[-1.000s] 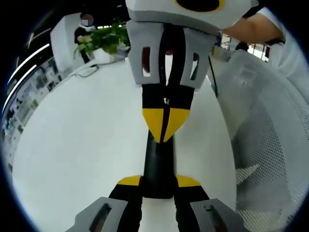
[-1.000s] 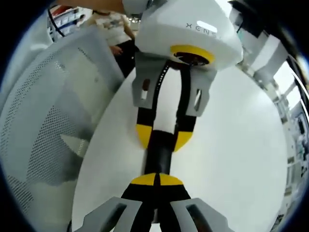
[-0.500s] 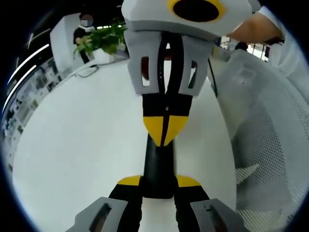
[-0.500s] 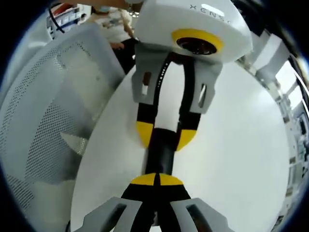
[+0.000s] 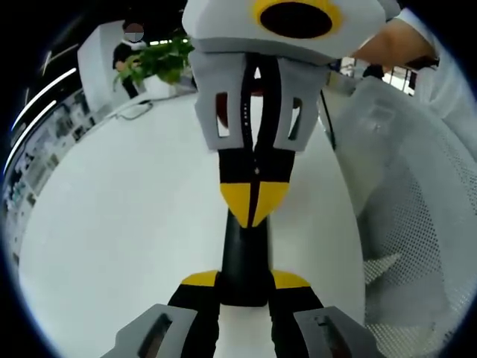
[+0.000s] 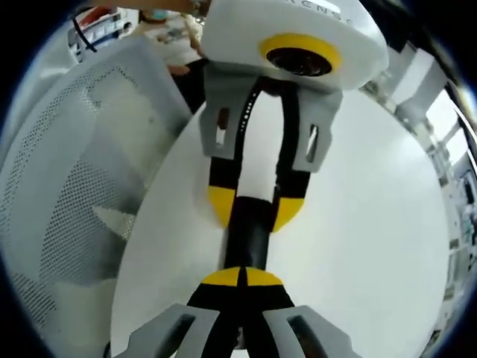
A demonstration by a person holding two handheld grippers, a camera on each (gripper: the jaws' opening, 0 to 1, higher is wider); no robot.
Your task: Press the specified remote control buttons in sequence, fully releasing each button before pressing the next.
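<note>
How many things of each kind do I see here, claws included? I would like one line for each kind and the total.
Claws: 2, left claw, right claw
Black remote control: 1
White table: 1
White mesh chair: 1
Potted plant: 1
Total: 6

Bright, even indoor light glares off the white table; fisheye edges bend, focus soft.

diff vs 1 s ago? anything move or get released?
Little. In both views the opposite gripper's body looms slightly larger and lower, so the two have edged closer. The left gripper stays clamped on the black remote; the right gripper stays shut with its tips on the remote's top. The white table is unchanged.
</note>
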